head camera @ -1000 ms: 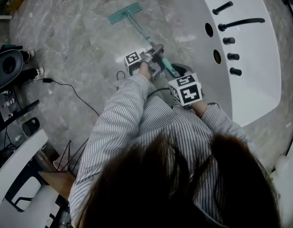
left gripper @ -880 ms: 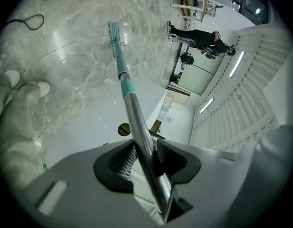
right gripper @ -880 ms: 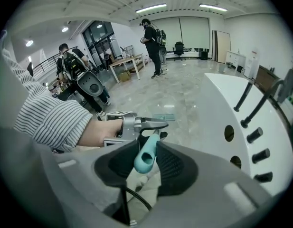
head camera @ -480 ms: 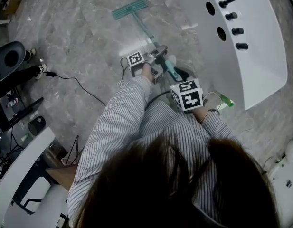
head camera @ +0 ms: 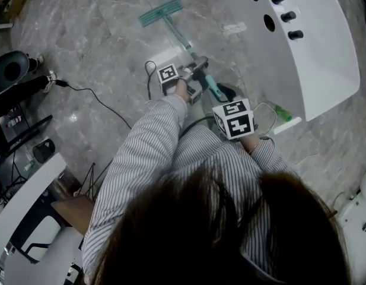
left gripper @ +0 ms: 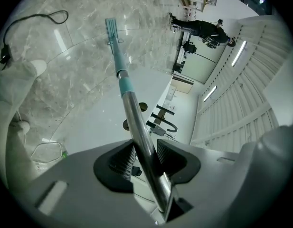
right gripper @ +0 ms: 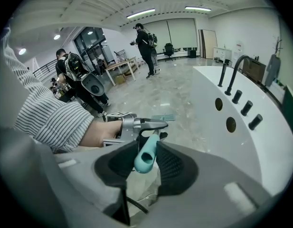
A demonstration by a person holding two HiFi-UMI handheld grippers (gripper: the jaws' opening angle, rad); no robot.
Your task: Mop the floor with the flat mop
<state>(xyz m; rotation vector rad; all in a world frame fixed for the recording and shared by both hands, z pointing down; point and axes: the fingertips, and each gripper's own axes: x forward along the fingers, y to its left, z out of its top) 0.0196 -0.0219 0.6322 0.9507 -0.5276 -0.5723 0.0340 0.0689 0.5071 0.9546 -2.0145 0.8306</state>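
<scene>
The flat mop has a teal head (head camera: pixel 161 12) flat on the grey marble floor, far ahead of me, and a thin pole (head camera: pixel 178 36) running back to my hands. My left gripper (head camera: pixel 193 70) is shut on the metal part of the pole (left gripper: pixel 137 132); its view looks down the pole to the mop head (left gripper: pixel 111 27). My right gripper (head camera: pixel 221 95) sits lower, shut on the teal handle end (right gripper: pixel 147 155), whose open tip shows between the jaws. In the right gripper view the left gripper (right gripper: pixel 137 123) is just ahead.
A white bathtub (head camera: pixel 325 58) with black taps (head camera: pixel 295 35) runs along the right. A black cable (head camera: pixel 96 100) crosses the floor at left, beside black equipment (head camera: pixel 10 73). A white chair (head camera: pixel 28 218) stands at lower left. People (right gripper: pixel 145 42) stand farther off.
The mop head, both grippers and the bathtub have shifted up and to the right in the head view; the pole stays gripped in both.
</scene>
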